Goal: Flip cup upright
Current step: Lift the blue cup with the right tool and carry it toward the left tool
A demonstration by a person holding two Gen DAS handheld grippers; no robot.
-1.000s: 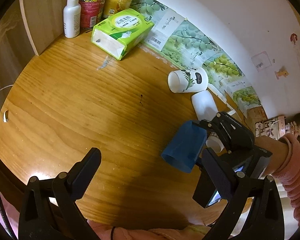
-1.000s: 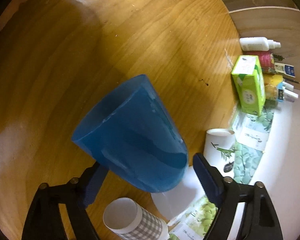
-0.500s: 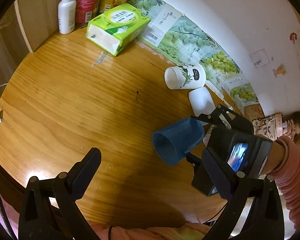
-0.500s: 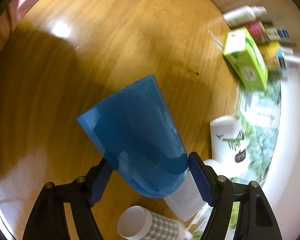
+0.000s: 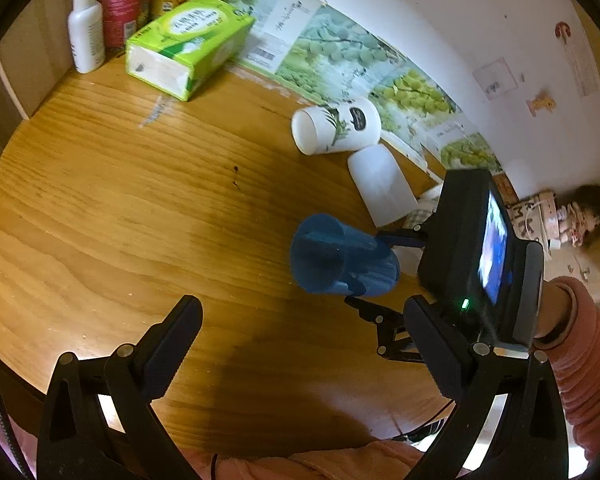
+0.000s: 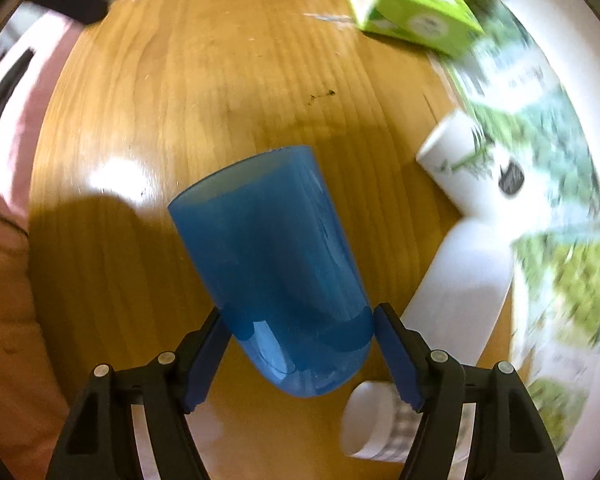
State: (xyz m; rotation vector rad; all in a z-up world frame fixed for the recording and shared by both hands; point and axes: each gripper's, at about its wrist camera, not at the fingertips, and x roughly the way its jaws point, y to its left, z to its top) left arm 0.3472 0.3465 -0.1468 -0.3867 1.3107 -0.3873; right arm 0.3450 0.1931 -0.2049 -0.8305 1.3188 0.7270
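A blue plastic cup [image 6: 276,264] is gripped near its base by my right gripper [image 6: 300,344] and held above the wooden table [image 5: 120,200]. In the left wrist view the blue cup [image 5: 340,256] lies roughly level, its open mouth turned left toward me, with the right gripper [image 5: 384,272] behind it. My left gripper [image 5: 300,356] is open and empty, low over the table's near side, apart from the cup.
A white cup with a leaf print [image 5: 336,128] and a plain white cup [image 5: 380,184] lie on their sides at the back right. A checked paper cup [image 6: 376,420] lies under the right gripper. A green tissue pack [image 5: 188,44], spray bottle [image 5: 86,32] and red can [image 5: 122,8] stand far left.
My right gripper has turned with the blue cup, swinging its mouth from pointing down at the table to roughly level and facing left. The left gripper has stayed open and shifted slightly.
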